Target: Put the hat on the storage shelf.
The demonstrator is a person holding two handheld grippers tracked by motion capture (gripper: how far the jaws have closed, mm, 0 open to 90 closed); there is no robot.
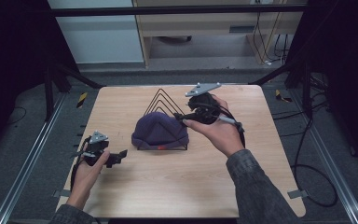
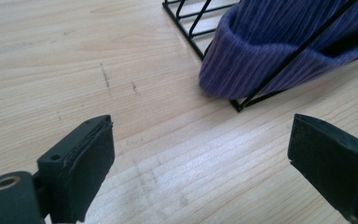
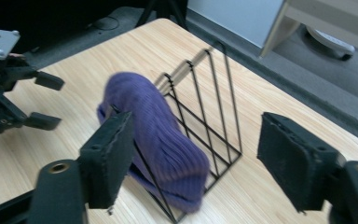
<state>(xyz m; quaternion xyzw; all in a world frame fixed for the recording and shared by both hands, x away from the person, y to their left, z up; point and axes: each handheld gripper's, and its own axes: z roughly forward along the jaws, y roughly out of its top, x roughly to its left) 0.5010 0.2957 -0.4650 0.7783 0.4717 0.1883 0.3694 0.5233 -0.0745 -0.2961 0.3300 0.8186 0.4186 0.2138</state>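
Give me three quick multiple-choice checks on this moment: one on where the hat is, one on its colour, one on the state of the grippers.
1. Where does the knit hat sit?
A. flat on the table, apart from the rack
B. in the black wire rack, among its triangular dividers
C. held between the right gripper's fingers

2. What colour is the knit hat?
A. red
B. grey
C. purple

3. How do the two grippers stand?
A. both open, holding nothing
B. left shut on the hat
C. right shut on the rack

Answers: 1 B, since wire dividers cross over the hat in both gripper views. 2 C, since its ribbed knit shows purple in each view. 3 A, since the left gripper has bare wooden table between its fingers, and the right gripper has its fingers spread wide, with the hat and rack beyond them.
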